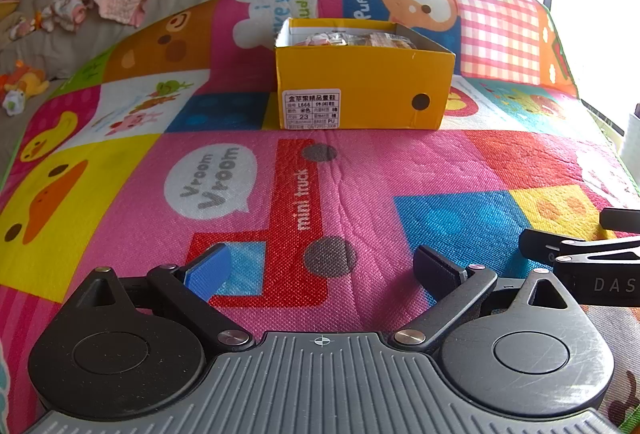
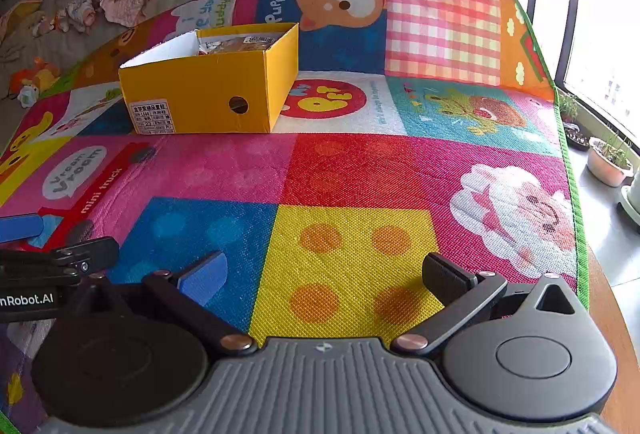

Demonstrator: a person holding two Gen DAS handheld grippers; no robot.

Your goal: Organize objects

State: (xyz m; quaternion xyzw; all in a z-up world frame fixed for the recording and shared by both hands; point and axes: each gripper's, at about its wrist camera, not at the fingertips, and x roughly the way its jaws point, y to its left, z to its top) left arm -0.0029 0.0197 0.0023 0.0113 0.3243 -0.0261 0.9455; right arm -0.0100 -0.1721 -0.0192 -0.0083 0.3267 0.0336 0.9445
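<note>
A colourful play mat (image 1: 360,170) printed with cartoon animals and a red mini truck covers the whole surface under both grippers. On it, towards 12 o'clock in the left wrist view, stands an open yellow shoebox (image 1: 362,90) with a white label and a round hole on its near end; in the right wrist view the same box (image 2: 208,94) sits at about 11 o'clock. Wrapped packets (image 2: 240,43) lie inside it at the far end; what they are is too small to tell. At 10 o'clock, off the mat, a heap of pink and white clothes (image 1: 104,0) lies on a grey surface, with a small orange plush toy (image 1: 26,80) nearer 9 o'clock. Potted plants (image 2: 608,154) stand by the window at 3 o'clock in the right wrist view.

The left gripper (image 1: 322,268) hovers low over the mat, jaws spread wide, holding nothing. The right gripper (image 2: 324,274) is likewise wide open and empty, just beside the left.
</note>
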